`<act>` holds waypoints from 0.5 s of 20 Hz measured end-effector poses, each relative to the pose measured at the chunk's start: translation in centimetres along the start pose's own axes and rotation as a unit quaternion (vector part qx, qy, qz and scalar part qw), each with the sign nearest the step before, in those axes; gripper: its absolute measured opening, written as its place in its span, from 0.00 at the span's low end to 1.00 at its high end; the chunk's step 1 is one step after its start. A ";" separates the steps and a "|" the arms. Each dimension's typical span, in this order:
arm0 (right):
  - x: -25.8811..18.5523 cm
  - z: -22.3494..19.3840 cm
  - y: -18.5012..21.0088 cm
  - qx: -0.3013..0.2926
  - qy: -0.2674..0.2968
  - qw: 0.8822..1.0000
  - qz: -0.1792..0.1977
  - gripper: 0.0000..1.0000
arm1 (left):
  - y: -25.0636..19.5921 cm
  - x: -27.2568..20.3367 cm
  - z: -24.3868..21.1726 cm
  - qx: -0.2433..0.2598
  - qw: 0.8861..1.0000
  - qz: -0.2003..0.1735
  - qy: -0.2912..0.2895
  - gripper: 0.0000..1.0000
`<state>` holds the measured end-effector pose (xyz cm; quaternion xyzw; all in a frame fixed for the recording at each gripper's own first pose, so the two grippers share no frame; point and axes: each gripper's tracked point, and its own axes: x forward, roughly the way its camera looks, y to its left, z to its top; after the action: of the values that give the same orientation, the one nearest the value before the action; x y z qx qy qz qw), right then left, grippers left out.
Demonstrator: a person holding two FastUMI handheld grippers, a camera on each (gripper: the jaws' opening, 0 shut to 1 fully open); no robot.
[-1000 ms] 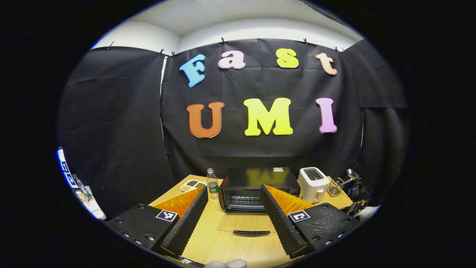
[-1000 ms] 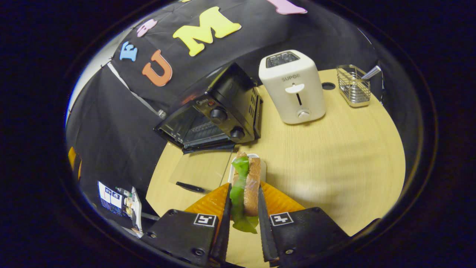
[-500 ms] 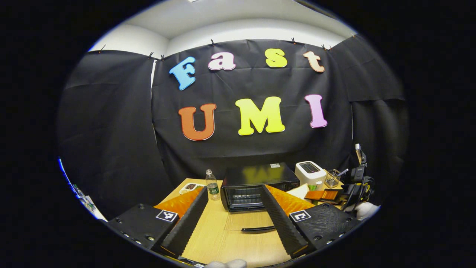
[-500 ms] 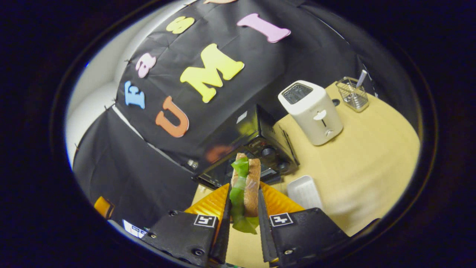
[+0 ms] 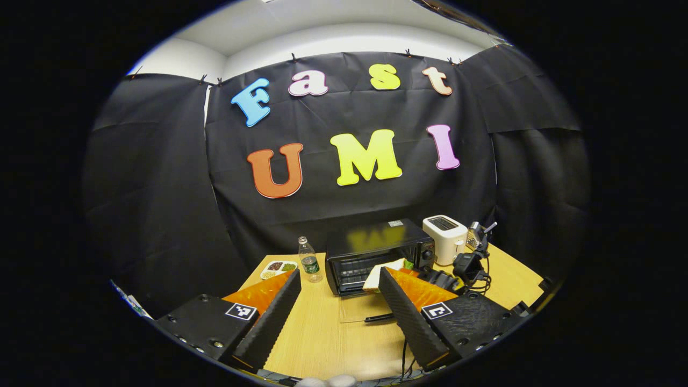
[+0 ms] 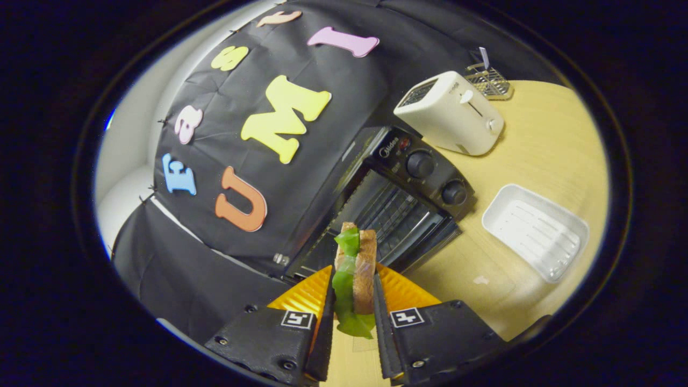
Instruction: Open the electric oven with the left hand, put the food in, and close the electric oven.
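Note:
The black electric oven (image 5: 376, 250) stands at the back of the wooden table, its glass door (image 5: 365, 309) folded down flat with the handle toward me. My left gripper (image 5: 338, 273) hovers open and empty, well in front of the door. My right gripper (image 6: 353, 274) is shut on a sandwich (image 6: 356, 263) of brown bread and green lettuce, held upright just before the oven (image 6: 398, 199) and its wire rack. From the left gripper view, the right gripper (image 5: 432, 278) and its sandwich (image 5: 395, 266) sit at the right side of the oven's mouth.
A white toaster (image 6: 451, 113) stands right of the oven, with a wire utensil basket (image 6: 486, 80) beyond it. An empty white tray (image 6: 535, 231) lies near the oven's front. A water bottle (image 5: 309, 260) and a plate of food (image 5: 278, 267) sit left of the oven.
My right gripper has carried the sandwich off the white tray, up and over to the oven's open front. My left gripper has drawn back and away from the door.

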<state>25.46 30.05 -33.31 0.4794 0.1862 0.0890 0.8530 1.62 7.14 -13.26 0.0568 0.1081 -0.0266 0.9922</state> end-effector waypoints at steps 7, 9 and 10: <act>7.3 -0.4 -1.1 0.073 -0.041 0.996 -0.030 0.39 | 2.8 0.6 -2.0 0.016 1.000 0.001 0.017 0.96; 9.0 0.2 -1.2 0.072 -0.052 0.995 -0.036 0.39 | 3.3 0.8 -2.7 0.014 1.000 0.000 0.024 0.96; 9.8 0.1 -1.2 0.062 -0.051 0.996 -0.041 0.39 | 3.5 1.0 -2.8 0.012 1.000 -0.001 0.026 0.96</act>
<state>34.42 32.54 -36.60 0.5276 0.1675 0.0177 0.8326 2.21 10.93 -15.85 0.0695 0.1339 -0.0279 0.9882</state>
